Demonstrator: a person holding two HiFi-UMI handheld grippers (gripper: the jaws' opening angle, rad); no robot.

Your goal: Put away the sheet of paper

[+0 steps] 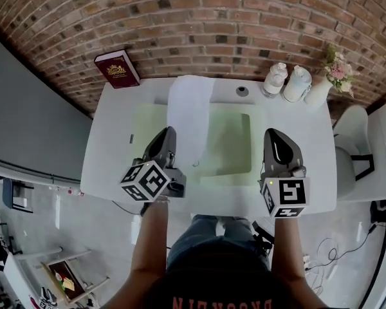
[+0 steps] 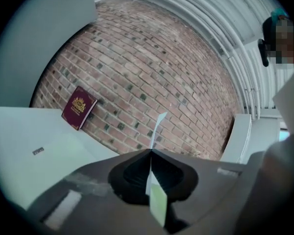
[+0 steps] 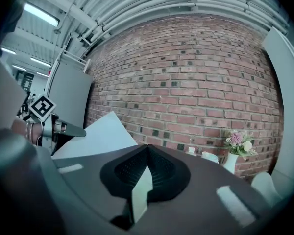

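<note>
Listing from the left. Maroon book point(image 1: 117, 69) with a gold crest, leaning on the brick wall at the far left corner of the white tabletop point(image 1: 109, 147).

Left hand-held gripper point(image 1: 167, 134): jaws pressed together on the near edge of the sheet of paper point(image 1: 188, 108). Its own view shows the sheet edge-on, rising past the jaw tips. The left forearm reaches straight forward from the body, with the gripper nose pointing at the wall and the marker cube toward the person.

Sheet of paper: white and unfolded, running from that grip over the green cutting mat point(image 1: 231, 147) toward the far edge. In the right gripper view it stands tilted, clear of the surface.

Right hand-held gripper point(image 1: 275, 134): jaws together with nothing clamped. It hangs over the mat's right edge, well apart from the sheet. The right forearm lies parallel to the left, at about the same reach.

Far right: two white bottles point(image 1: 275, 79) side by side and a white vase of pink flowers point(image 1: 334, 76) near the wall. A white chair point(image 1: 354, 153) stands beside the tabletop.

Task status, as judged: the sheet is picked up and under control in one gripper, so the pick-up looks done. The stowing remains. No folder, tray or drawer is in view, and the book is the only likely holder, so the destination cannot be told. The idle right gripper is free to steady the loose far end.
</note>
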